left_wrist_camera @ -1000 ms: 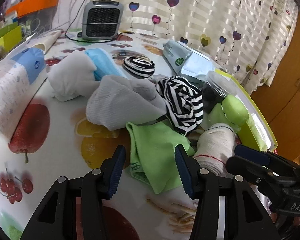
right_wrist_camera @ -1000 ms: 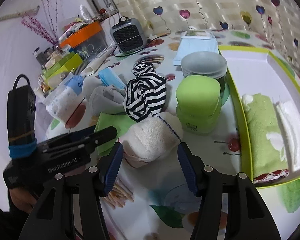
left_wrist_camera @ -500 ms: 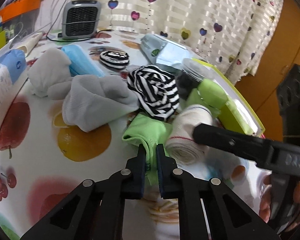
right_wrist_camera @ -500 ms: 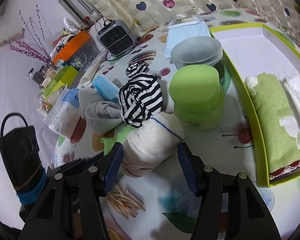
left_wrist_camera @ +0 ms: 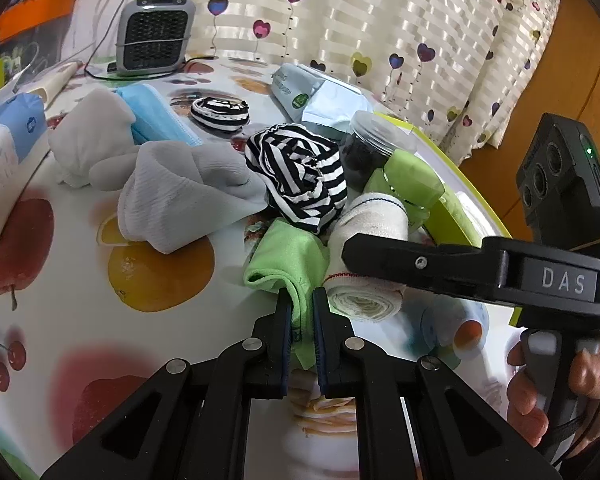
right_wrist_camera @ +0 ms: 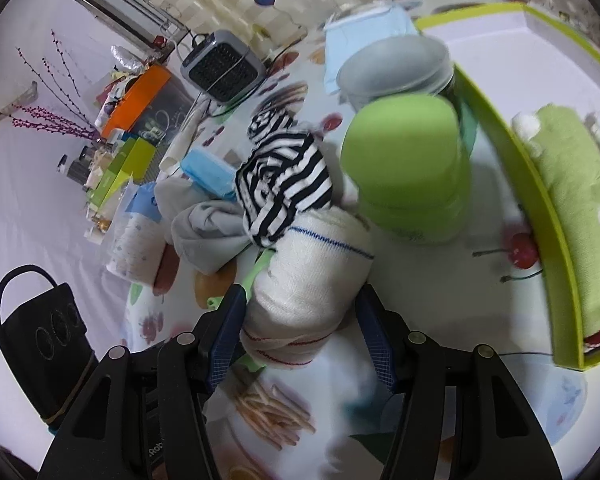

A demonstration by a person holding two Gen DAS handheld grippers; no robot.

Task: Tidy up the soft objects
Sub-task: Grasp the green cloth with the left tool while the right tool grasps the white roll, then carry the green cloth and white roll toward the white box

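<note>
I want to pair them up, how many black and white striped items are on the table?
2: a large striped bundle mid-pile beside the gray cloth, and a small striped roll behind it. Others may be buried.

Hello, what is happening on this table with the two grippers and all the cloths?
A person is sorting soft things with a handheld gripper in each hand. The left gripper is shut on the edge of the green cloth. The right gripper stands open around the rolled white cloth; its pads do not yet seem to press it. A green towel already lies in the tray.
</note>
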